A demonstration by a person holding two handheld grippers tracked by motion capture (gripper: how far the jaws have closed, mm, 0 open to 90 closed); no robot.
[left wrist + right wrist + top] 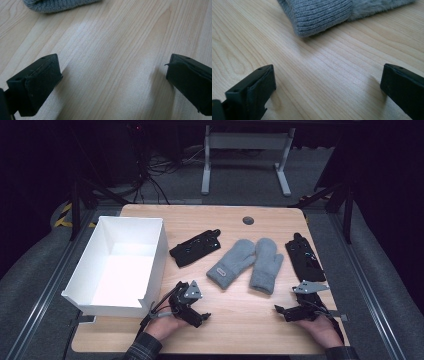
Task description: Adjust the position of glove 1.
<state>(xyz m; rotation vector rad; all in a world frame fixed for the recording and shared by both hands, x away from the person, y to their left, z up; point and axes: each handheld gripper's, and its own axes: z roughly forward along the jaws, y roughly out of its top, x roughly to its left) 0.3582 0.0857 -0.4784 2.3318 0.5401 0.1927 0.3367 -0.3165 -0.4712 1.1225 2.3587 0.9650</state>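
Both grippers hovered near the table's front edge — jaws spread, holding nothing.

The left gripper [196, 311] sat just beside the white box [150, 245], the right gripper [289, 311] below the black glove [305, 257]. Two grey mittens [250, 262] lay side by side at mid-table [235, 320], near both grippers — another black glove [196, 248] lay left of them.

The top edge of the left gripper view cuts the left grey mitten [58, 4] down to its cuff, the right gripper view crops the right grey mitten [322, 15] likewise, and the black gloves' [196, 247] markings are too small to read.
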